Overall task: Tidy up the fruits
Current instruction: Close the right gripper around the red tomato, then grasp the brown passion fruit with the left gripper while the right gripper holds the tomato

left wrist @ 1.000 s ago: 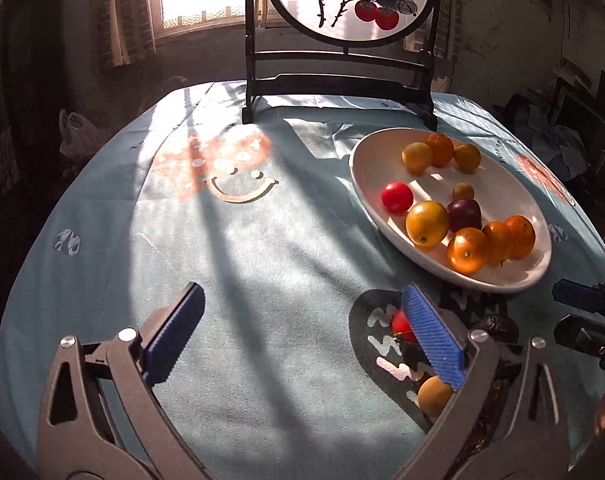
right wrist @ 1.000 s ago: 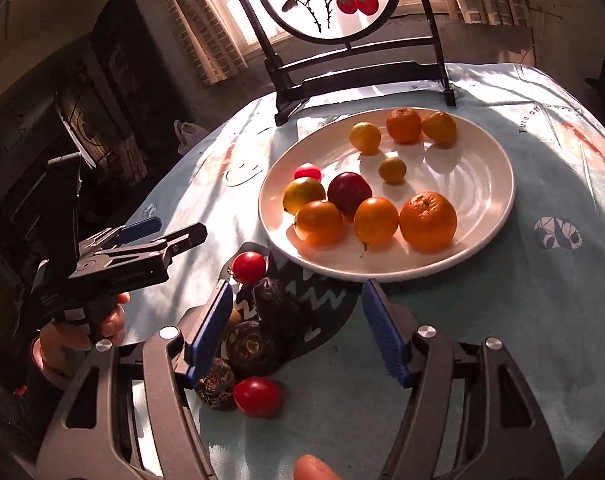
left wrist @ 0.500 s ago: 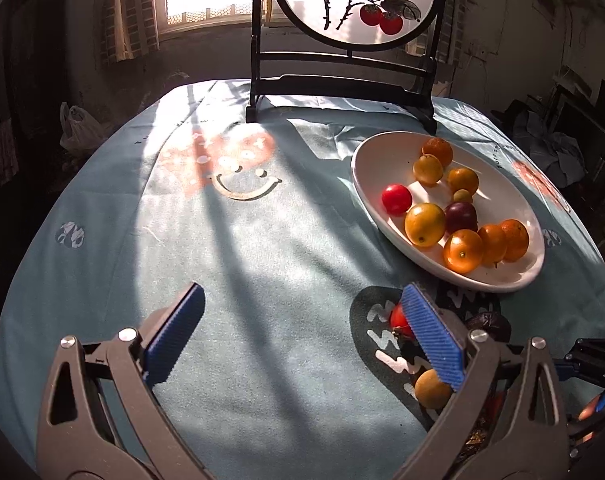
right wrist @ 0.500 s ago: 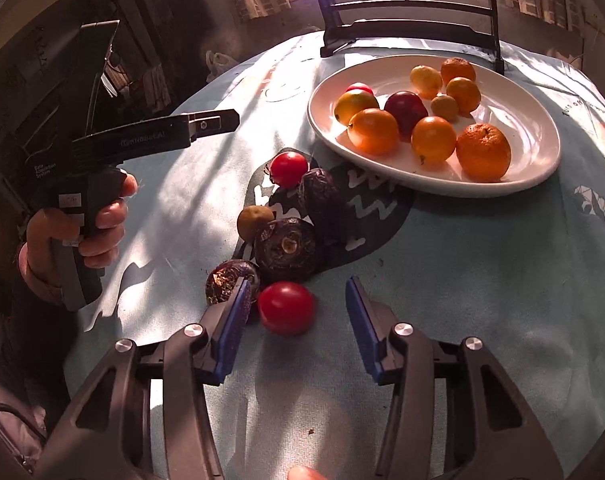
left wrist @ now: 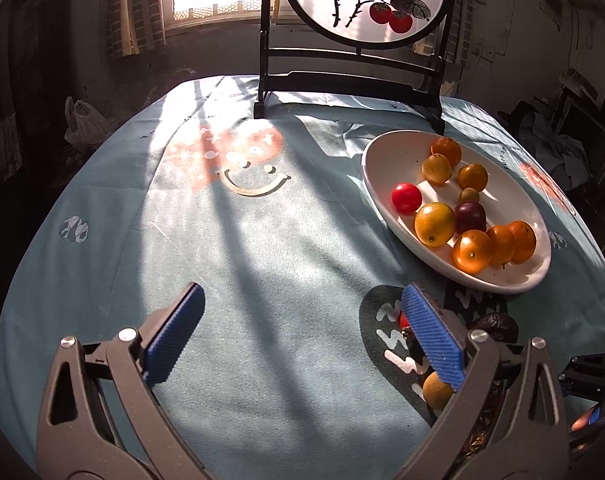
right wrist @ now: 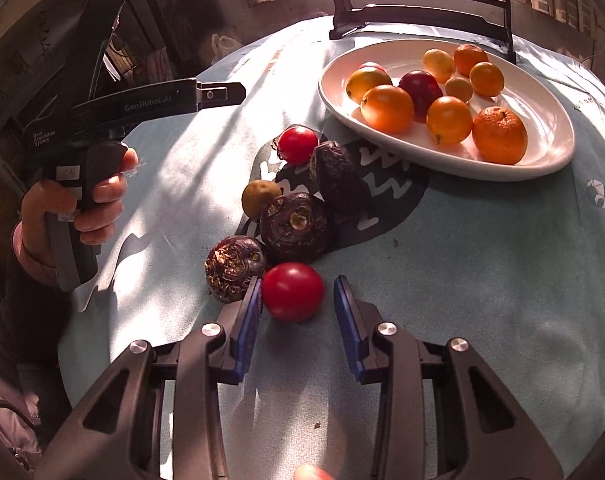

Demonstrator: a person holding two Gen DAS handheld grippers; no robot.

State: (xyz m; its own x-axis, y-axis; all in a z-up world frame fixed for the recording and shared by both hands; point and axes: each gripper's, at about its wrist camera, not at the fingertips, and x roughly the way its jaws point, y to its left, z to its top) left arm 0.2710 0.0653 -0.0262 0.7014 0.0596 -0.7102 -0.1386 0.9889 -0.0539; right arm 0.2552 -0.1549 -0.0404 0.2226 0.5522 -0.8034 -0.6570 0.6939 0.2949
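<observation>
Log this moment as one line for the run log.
right gripper: open around tomato | left gripper: open, idle | plate: holds fruit

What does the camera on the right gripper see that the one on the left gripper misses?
Only the right wrist view shows the red tomato between the open right gripper, plus the person's left hand. Only the left wrist view shows the open left gripper over bare cloth and the smiley print. Both show the white plate of fruit.
</observation>
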